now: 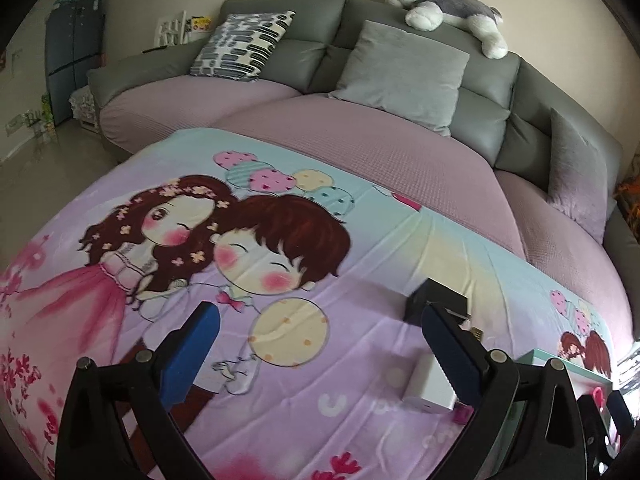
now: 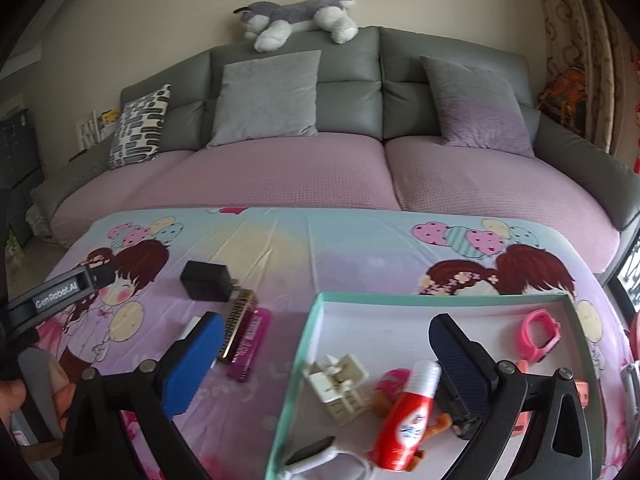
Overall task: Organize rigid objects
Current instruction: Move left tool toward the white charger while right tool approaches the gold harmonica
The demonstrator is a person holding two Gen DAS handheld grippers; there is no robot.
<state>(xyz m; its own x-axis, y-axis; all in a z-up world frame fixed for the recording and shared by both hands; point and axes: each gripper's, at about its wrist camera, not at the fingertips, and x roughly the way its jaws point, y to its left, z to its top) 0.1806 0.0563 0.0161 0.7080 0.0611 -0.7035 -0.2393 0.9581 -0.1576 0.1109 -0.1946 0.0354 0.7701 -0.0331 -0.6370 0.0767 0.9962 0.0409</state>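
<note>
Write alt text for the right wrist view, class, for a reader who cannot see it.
The open right gripper hovers over a teal-rimmed tray holding a red bottle, white plug and pink watch. A black charger lies on the cartoon blanket.

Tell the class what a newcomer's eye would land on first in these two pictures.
The cartoon blanket fills the foreground. On it, at the right, sits a tray of small items, a red bottle among them. A plush dog lies on top of the grey sofa behind.
</note>
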